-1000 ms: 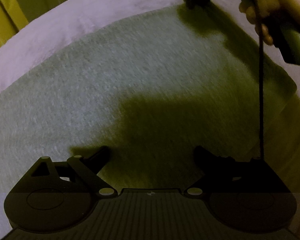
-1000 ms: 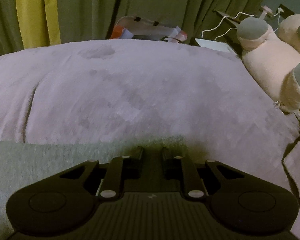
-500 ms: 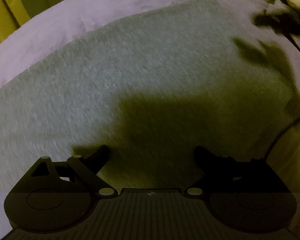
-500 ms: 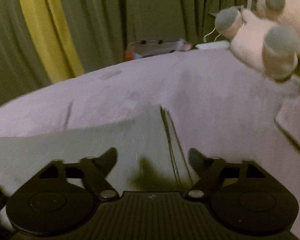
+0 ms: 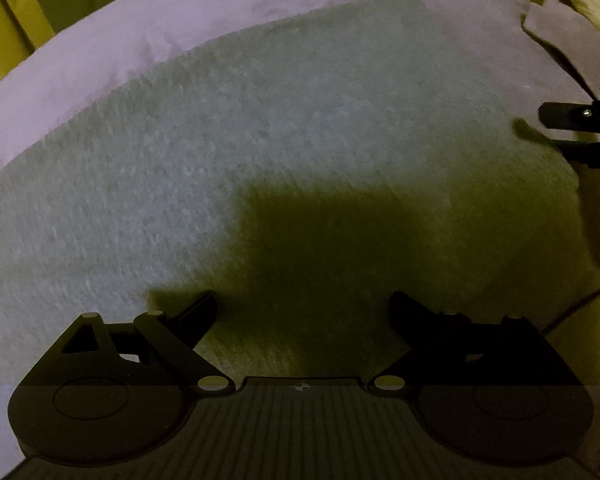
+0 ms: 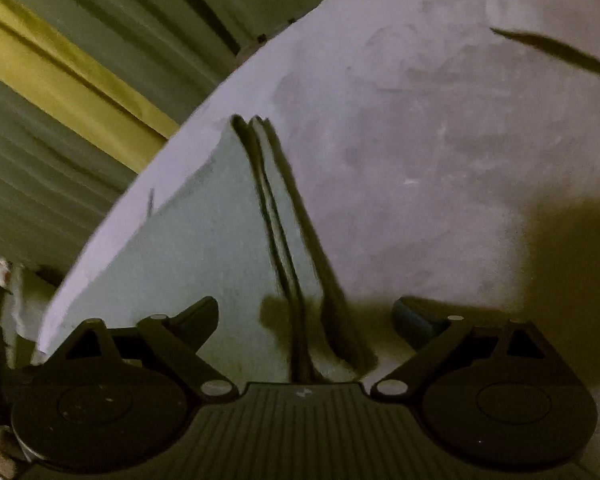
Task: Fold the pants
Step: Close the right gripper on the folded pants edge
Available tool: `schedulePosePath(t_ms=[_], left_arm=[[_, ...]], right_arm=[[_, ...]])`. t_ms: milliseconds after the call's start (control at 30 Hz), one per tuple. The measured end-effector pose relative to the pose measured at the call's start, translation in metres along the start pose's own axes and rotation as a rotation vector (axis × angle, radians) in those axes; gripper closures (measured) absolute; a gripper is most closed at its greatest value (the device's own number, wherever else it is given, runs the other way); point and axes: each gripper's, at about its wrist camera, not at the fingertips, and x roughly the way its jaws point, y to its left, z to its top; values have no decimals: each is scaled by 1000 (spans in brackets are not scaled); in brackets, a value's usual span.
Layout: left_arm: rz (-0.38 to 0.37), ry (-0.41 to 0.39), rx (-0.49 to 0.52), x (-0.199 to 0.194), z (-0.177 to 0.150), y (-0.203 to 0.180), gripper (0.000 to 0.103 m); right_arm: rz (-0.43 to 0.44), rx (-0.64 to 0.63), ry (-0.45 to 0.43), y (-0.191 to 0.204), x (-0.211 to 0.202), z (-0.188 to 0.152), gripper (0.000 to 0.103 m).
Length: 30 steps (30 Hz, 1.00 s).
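Right tongs (image 6: 305,312) swung to pants (image 6: 220,264) side edge, just spread apart (nothing gripped) | left tongs (image 5: 302,308) apart

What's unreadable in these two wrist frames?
- Pants, left wrist view: near and left ends cut off by the frame and the left gripper; middle lost in shadow.
- Right gripper, left wrist view: only fingertips show, body cut off.
- Layered pants edge, right wrist view: blurred, layer count unclear.

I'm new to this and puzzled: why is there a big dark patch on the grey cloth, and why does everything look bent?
Left wrist view: the left gripper shadows the folded pants. Right wrist view: dim, blurred, tilted; the fisheye lens curves the bed.
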Motion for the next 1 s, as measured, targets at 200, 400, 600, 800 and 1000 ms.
schedulePosePath(t_ms=[200,400,600,800,1000], left_arm=[[-5,8,-6,3,8,1,6],[-12,17,-4,1,8,5,6],[7,9,12,-2,18,5,6],[10,-16,-11,-14,40,15,6],[-132,-9,-18,-32,115,-1,6]], right_arm=[[99,-12,62,-1,0,1,9],[193,6,138,1,15,-2,51],[225,86,181,2,37,-5,73],[83,-8,104,30,38,-12,86],[-79,-219,52,83,31,-30,87]])
